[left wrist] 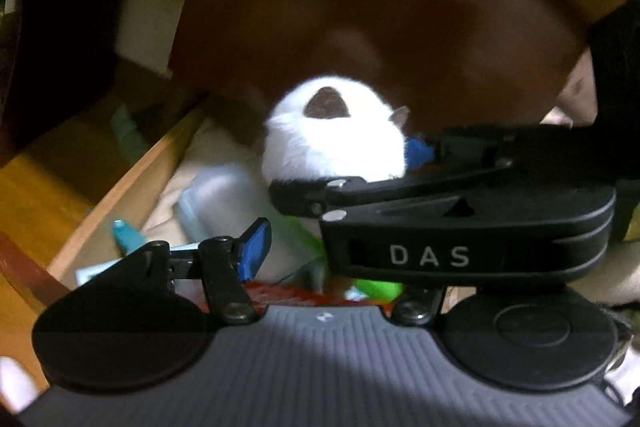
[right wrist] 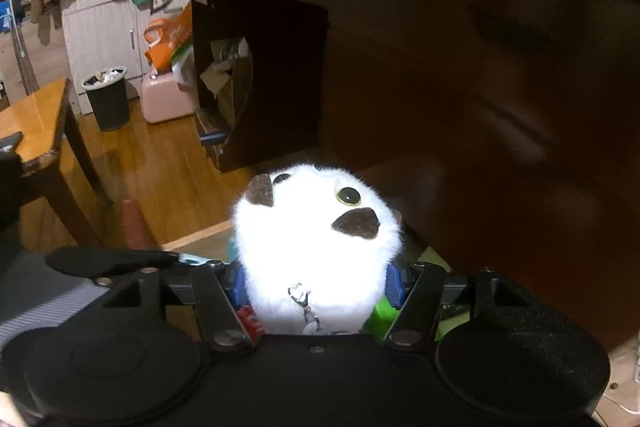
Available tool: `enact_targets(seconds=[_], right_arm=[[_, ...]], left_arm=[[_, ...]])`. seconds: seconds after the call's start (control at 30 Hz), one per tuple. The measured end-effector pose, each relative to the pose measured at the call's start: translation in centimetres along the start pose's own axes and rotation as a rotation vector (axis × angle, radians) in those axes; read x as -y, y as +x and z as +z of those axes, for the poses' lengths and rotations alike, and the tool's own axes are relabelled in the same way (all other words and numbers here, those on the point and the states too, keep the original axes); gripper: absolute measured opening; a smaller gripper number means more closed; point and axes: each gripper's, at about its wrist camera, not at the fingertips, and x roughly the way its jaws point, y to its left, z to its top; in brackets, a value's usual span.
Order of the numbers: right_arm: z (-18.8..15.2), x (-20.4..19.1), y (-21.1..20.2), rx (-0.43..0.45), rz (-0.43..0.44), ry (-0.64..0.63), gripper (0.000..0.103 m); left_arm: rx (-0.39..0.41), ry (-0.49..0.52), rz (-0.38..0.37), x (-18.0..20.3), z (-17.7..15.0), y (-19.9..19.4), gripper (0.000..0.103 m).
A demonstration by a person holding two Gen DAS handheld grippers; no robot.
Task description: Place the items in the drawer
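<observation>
Left gripper spread and empty above the open drawer; right gripper pinching the white plush toy over it, judged light, soft, squashy, best held around its fluffy middle.

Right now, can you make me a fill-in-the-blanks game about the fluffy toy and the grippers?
1. The right hand-held gripper is shut on a fluffy plush toy whose fur is ____.
2. The pads on the gripper fingers squeezing the toy are coloured ____.
3. The toy is held above an open wooden ____ with things lying in it.
4. The left hand-held gripper holds ____.

Missing words: white; blue; drawer; nothing
</observation>
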Motion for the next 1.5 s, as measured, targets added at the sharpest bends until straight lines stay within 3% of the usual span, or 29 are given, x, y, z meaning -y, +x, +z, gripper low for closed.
enact_targets(seconds=[0.13, 0.33, 0.57, 0.77, 0.87, 1.17, 1.4, 1.5], right_arm=[[0.0, 1.1, 2.8, -0.012, 0.008, -0.006, 0.066], [-1.1, 2.9, 5.3, -0.017, -0.012, 0.023, 0.069], [-2.3, 4.3, 7.0, -0.047, -0.022, 0.055, 0.071], [-1.8, 4.2, 7.6, -0.051, -0.004, 0.086, 0.072], [-2.3, 4.1, 7.5, -0.05, 0.029, 0.11, 0.075], [-1.4, 3.3, 6.5, 0.005, 0.014, 0.076, 0.076], [-1.1, 4.7, 4.4, 0.039, 0.058, 0.142, 0.076], [-1.3, 5.1, 3.4, 0.013, 0.07, 0.141, 0.075]], left_arm=[[-0.032, 0.047, 0.098, -0.5, 0.9, 1.7, 0.059], [-0.063, -0.01, 0.154, -2.2, 0.4, 3.9, 0.057], [-0.053, 0.05, 0.199, -1.4, -0.5, 3.4, 0.059], [-0.009, 0.033, 0.159, -2.2, -1.0, 2.3, 0.059], [0.003, 0.051, 0.171, -1.9, -1.4, 1.9, 0.059], [0.094, -0.014, 0.175, -2.7, -1.6, -0.2, 0.067], [0.112, -0.022, 0.169, -3.4, -1.3, -0.1, 0.068], [0.112, -0.007, 0.181, -3.4, -1.4, -0.1, 0.07]])
